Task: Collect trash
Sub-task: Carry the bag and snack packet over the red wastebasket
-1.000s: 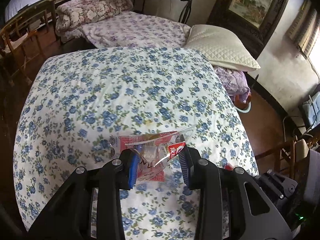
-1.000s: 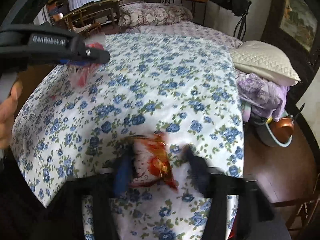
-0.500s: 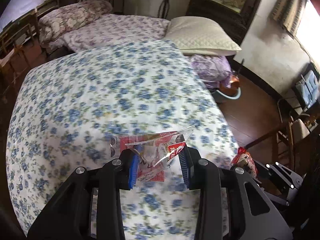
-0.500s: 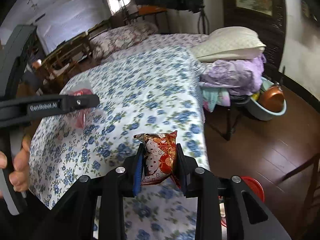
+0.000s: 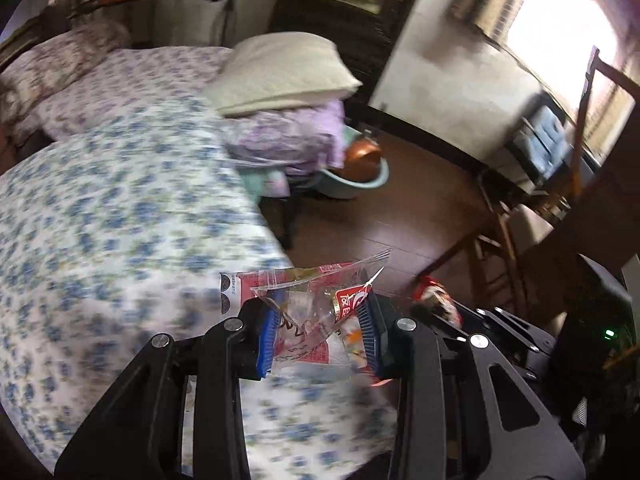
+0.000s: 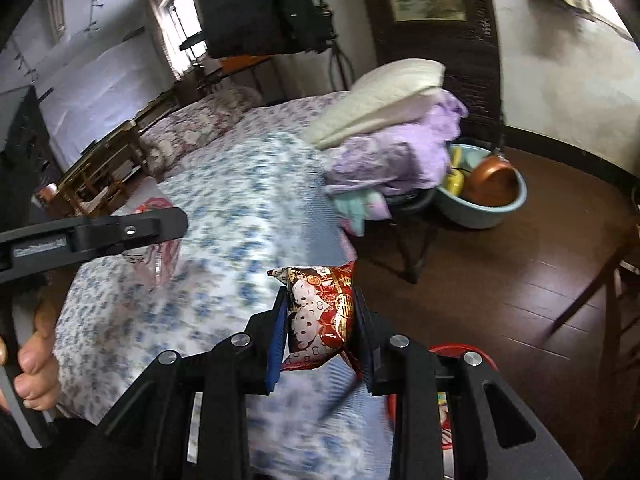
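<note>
We hold: left tool (image 5: 318, 330) pinching a clear-and-red wrapper (image 5: 308, 300); right tool (image 6: 320, 334) pinching a red snack packet (image 6: 320, 312); both above the floral bed (image 6: 240, 216).

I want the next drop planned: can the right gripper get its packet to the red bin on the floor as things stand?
Probably yes. The right gripper is shut on the red packet, and the red bin shows just beyond its fingers beside the bed, with nothing seen between them. Most of the bin is hidden.

Black tongs (image 5: 318, 330), blue pads (image 5: 268, 340) (silver screws)
</note>
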`<action>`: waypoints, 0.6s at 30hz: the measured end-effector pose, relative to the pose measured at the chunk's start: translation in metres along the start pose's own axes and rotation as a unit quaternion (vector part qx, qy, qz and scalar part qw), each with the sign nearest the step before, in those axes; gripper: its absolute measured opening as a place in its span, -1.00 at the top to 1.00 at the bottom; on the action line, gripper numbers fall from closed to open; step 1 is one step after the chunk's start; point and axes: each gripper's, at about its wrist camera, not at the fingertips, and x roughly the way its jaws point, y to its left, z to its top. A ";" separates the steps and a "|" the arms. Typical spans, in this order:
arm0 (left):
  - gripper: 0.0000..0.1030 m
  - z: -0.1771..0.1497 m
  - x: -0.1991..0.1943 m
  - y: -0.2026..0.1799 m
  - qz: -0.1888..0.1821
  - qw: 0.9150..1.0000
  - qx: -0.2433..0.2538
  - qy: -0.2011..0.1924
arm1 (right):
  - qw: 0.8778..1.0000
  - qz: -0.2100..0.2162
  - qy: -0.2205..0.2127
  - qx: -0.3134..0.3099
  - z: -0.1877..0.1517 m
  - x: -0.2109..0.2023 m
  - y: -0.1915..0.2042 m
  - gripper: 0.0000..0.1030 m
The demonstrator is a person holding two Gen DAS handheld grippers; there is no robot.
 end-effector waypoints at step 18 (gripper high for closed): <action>0.30 -0.032 0.149 -0.113 -0.096 0.983 0.012 0.156 | 0.990 -0.036 0.076 0.115 -0.077 0.037 -0.134 0.41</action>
